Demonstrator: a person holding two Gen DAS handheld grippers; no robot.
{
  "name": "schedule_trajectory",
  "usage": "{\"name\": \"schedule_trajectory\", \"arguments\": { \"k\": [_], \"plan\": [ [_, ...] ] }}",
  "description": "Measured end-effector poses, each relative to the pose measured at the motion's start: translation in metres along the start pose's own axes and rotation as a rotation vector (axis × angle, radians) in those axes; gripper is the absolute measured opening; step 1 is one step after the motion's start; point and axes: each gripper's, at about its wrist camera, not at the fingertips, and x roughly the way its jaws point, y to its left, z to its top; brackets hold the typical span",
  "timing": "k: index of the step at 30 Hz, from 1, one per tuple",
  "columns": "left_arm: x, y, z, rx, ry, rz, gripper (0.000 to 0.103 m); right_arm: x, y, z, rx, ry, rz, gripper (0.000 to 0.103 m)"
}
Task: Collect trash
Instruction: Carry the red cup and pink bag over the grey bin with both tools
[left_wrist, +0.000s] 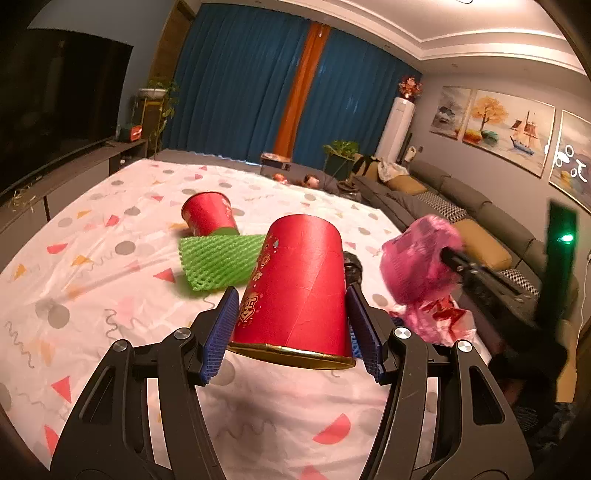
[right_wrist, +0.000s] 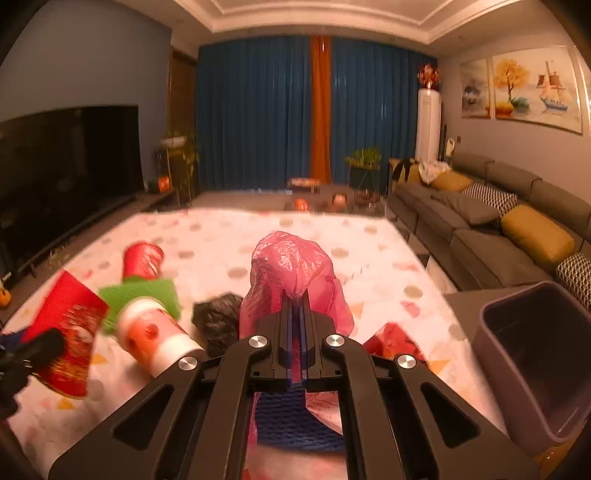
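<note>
Clamping a red paper cup (left_wrist: 295, 291) between its blue pads, the left gripper (left_wrist: 291, 325) holds it upside down, gold rim nearest the camera, lifted above the confetti-patterned tablecloth (left_wrist: 92, 295). At the right gripper (right_wrist: 295, 299) the jaws are pressed together on a pink plastic bag (right_wrist: 291, 269), which bulges up just beyond the fingertips at twelve o'clock. Just left of that bag, at ten o'clock, lies a crumpled black bag (right_wrist: 218, 317), and beside it a white-and-red cup (right_wrist: 155, 336) on its side. Behind this sits a green foam net (left_wrist: 218, 258), with a second red cup (left_wrist: 208, 214) tipped over at its far edge. A grey bin (right_wrist: 532, 362) stands open at the right gripper's three o'clock, off the cloth's edge. Farther back run the sofa (right_wrist: 498, 221) and blue curtains (right_wrist: 255, 110).
</note>
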Motion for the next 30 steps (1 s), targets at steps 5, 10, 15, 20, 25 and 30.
{"name": "schedule_trajectory", "arguments": {
  "k": [5, 10, 15, 20, 25, 30],
  "plan": [
    [-0.012, -0.010, 0.001, 0.021, -0.016, -0.011, 0.059, -0.041, -0.006, 0.004, 0.005, -0.064, 0.009, 0.004],
    [-0.023, -0.024, 0.000, 0.041, -0.028, -0.025, 0.059, -0.078, -0.019, -0.002, 0.017, -0.105, 0.012, 0.004],
    [-0.030, -0.043, -0.003, 0.065, -0.032, -0.044, 0.059, -0.106, -0.036, -0.006, 0.039, -0.131, 0.001, 0.004],
    [-0.030, -0.065, -0.007, 0.096, -0.027, -0.067, 0.059, -0.122, -0.049, -0.015, 0.047, -0.139, -0.024, 0.004],
    [-0.027, -0.090, -0.012, 0.124, -0.014, -0.096, 0.059, -0.133, -0.067, -0.023, 0.068, -0.143, -0.050, 0.004],
    [-0.021, -0.119, -0.018, 0.164, -0.006, -0.130, 0.059, -0.140, -0.083, -0.026, 0.084, -0.151, -0.075, 0.004]
  ]
}}
